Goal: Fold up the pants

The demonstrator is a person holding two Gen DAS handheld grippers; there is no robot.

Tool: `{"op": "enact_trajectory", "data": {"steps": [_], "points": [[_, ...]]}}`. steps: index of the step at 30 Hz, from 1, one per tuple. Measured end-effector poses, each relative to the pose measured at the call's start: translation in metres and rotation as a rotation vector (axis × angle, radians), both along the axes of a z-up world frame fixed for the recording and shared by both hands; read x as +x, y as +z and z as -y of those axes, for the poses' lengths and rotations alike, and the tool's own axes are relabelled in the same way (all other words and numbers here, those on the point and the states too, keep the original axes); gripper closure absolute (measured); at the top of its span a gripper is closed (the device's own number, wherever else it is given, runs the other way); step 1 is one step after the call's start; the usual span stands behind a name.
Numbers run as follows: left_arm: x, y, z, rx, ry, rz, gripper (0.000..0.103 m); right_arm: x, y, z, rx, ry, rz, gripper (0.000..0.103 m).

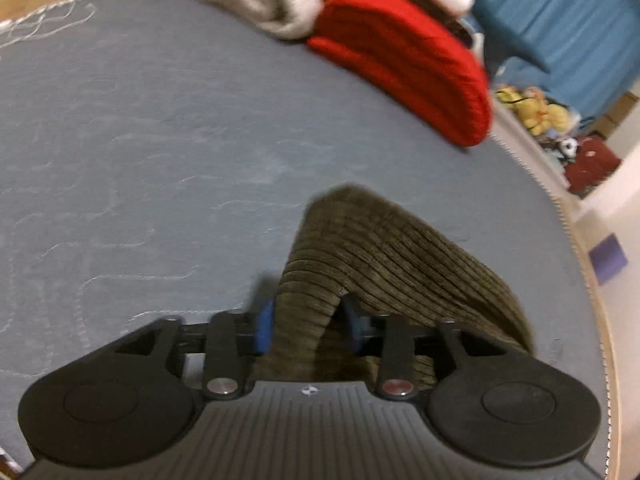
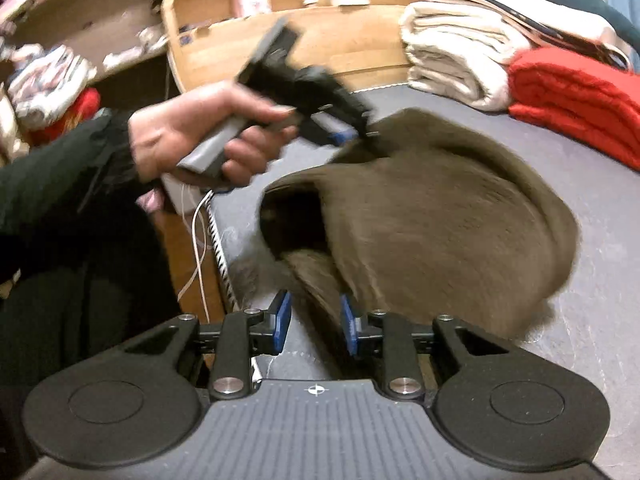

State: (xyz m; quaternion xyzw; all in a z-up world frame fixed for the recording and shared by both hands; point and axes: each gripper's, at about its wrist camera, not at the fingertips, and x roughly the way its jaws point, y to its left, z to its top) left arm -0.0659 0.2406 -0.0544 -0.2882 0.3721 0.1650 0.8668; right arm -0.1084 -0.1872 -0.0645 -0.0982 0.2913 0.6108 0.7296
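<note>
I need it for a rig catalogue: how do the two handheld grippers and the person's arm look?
Both the left gripper and the right gripper have a ribbed grey body with a small crosshair mark, two round black discs, black linkage arms with silver pins, and blue finger pads. In the right wrist view the left gripper has a grey handle. The sleeve is dark.

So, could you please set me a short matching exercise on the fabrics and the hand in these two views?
Things:
1. corduroy pants
2. red knit
3. cream blanket
4. left hand

Descriptions:
A. folded, next to the red fabric
B. olive-brown, between the blue fingers of both grippers
C. wrapped round a gripper handle
D. folded at the far side of the grey surface

Pairs: 1-B, 2-D, 3-A, 4-C
</note>
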Motion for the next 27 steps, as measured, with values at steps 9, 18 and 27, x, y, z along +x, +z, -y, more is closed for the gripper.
{"op": "enact_trajectory", "data": {"steps": [9,18,27], "points": [[0.006,0.034,0.033,0.088,-0.166,0.174,0.053,0.051,-0.003,0.005,0.154,-0.095,-0.249,0.065],[0.034,0.019,0.103,0.048,-0.576,0.197,0.06,0.037,-0.04,-0.023,-0.112,-0.03,-0.12,0.057],[0.016,-0.01,0.142,0.101,-0.84,0.157,0.066,0.1,-0.008,0.025,0.034,-0.175,-0.216,0.063]]}}
